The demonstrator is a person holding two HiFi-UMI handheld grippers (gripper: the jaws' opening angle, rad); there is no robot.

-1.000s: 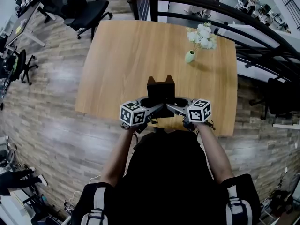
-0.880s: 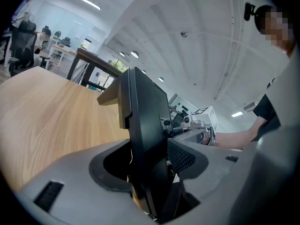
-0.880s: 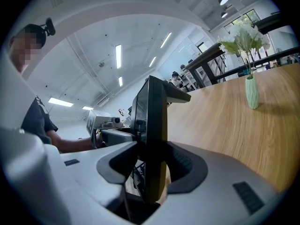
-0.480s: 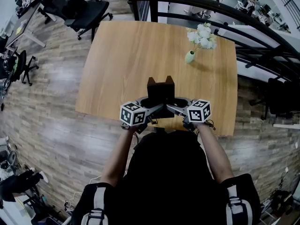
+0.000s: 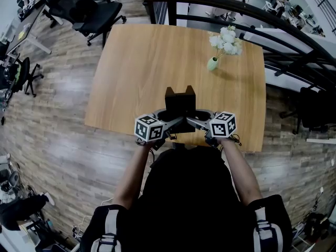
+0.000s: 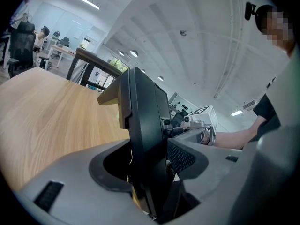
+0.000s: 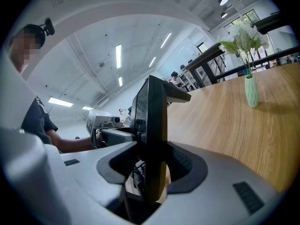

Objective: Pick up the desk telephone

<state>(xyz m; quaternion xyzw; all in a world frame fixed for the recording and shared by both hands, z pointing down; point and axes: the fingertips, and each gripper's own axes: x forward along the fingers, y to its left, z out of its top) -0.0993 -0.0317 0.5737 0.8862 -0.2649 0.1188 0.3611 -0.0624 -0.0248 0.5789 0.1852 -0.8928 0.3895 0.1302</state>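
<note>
Telephone (image 5: 180, 101), black and angular, stands near the front edge of the wooden surface (image 5: 136, 62), close to my body, caught between both tools. My left gripper (image 5: 169, 118) has its jaws closed on the set's left side and my right gripper (image 5: 197, 117) has its jaws closed on the right side, so the grasp looks made. The lift itself I judge to be what remains, though no view shows plainly whether the base has cleared the wood or rests on it. From above, the head view gives the layout: the marker cubes flank the telephone, and a small green vase (image 5: 212, 63) of white flowers (image 5: 227, 40) stands well apart toward the far right of the surface, with black office chairs (image 5: 86, 7) on the plank floor beyond. That view hides the contact under the jaw housings. The left gripper view supplies it, showing the telephone (image 6: 143, 139) edge-on with the jaws of my left gripper (image 6: 149, 170) pressed to either face. The right gripper view shows the same for my right gripper (image 7: 152, 168), with the telephone (image 7: 152, 125) upright between its pads and the vase (image 7: 251, 92) far off behind.
</note>
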